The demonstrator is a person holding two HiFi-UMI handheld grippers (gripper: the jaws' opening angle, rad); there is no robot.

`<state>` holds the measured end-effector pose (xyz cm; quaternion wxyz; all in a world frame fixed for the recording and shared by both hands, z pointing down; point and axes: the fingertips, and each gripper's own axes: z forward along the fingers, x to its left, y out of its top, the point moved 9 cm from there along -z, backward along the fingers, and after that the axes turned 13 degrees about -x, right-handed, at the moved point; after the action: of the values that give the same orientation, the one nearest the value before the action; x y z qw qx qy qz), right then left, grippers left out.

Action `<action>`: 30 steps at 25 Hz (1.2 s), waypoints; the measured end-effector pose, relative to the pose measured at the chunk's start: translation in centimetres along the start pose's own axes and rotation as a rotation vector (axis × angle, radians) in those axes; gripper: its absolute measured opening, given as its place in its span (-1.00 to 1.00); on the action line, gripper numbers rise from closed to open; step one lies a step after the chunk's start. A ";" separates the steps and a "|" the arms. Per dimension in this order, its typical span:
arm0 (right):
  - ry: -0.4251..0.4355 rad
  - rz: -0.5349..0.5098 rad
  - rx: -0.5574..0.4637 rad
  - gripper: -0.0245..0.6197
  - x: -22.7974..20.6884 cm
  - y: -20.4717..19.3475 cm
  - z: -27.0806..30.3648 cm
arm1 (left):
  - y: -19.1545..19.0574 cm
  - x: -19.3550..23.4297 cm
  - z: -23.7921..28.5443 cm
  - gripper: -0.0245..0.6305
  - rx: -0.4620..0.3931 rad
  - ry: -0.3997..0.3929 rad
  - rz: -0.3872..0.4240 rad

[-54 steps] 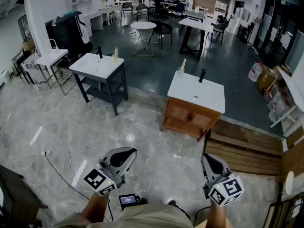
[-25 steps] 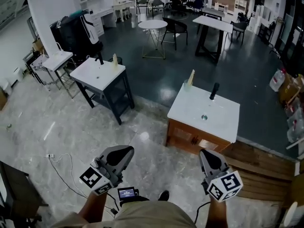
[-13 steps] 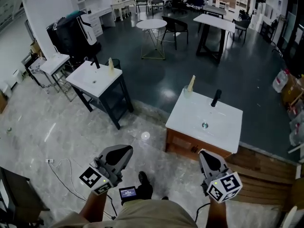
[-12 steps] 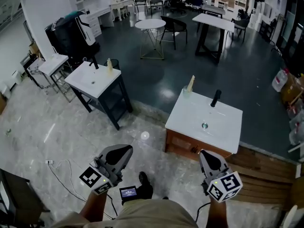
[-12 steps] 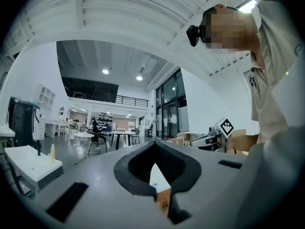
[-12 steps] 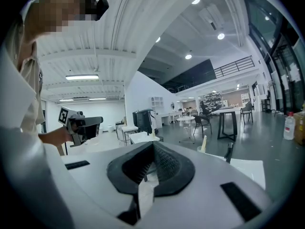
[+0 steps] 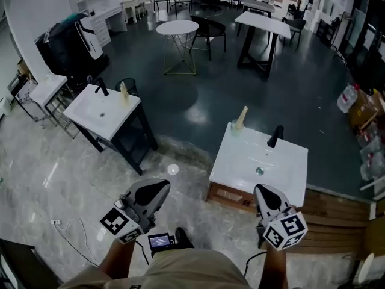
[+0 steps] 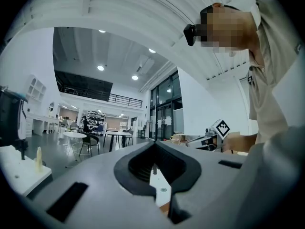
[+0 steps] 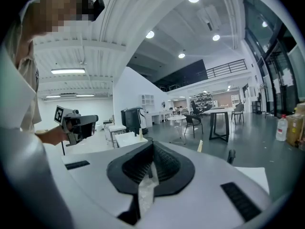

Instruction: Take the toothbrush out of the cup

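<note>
Two closed, empty tools, the left tool (image 7: 161,186) and right tool (image 7: 260,191), are now closer to the white counter (image 7: 283,167). The toothbrush (image 7: 241,117) stands in its cup (image 7: 235,127) at the counter's far left corner, probably still out of reach.

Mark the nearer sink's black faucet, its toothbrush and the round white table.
black faucet (image 7: 275,136), head view, upright body.
toothbrush (image 7: 242,115), head view, pale upper end.
round white table (image 7: 177,27), head view, bare tabletop.

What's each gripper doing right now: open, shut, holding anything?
Left gripper: shut, nothing between its jaws.
Right gripper: shut, nothing between its jaws.
</note>
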<state>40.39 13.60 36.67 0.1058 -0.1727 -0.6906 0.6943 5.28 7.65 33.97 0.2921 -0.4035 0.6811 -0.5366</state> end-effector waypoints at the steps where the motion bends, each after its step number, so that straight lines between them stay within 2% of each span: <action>1: -0.016 -0.001 0.001 -0.91 -0.3 0.2 1.4 | 0.0 1.5 0.6 -0.91 0.001 -0.014 -0.006; 5: -0.065 -0.007 0.006 -0.91 -1.9 0.1 6.6 | -0.6 6.6 2.4 -0.91 -0.011 -0.057 -0.004; 9: -0.088 -0.006 0.033 -0.91 -4.6 -0.9 10.8 | -1.2 9.3 3.8 -0.91 -0.005 -0.053 -0.038; 14: -0.111 0.015 0.051 -0.90 -10.7 -3.5 16.7 | -3.8 12.8 6.0 -0.91 0.052 0.003 -0.053; 18: -0.131 0.061 0.079 -0.90 -16.6 -6.6 21.3 | -4.4 14.3 8.4 -0.91 0.069 0.079 -0.042; 20: -0.142 0.070 0.095 -0.80 -19.7 -8.1 23.8 | -5.0 15.0 9.9 -0.91 0.083 0.113 -0.036; 21: -0.146 0.074 0.105 -0.65 -21.2 -8.9 25.2 | -5.6 15.5 10.6 -0.91 0.098 0.128 -0.035; 30: -0.198 0.114 0.206 -0.40 -31.0 -17.1 35.6 | -11.8 19.2 14.0 -0.91 0.204 0.224 -0.097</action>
<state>53.55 -30.75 56.15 0.0146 -0.1303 -0.6117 0.7801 9.98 -17.01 42.49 0.2274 -0.3419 0.6312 -0.6580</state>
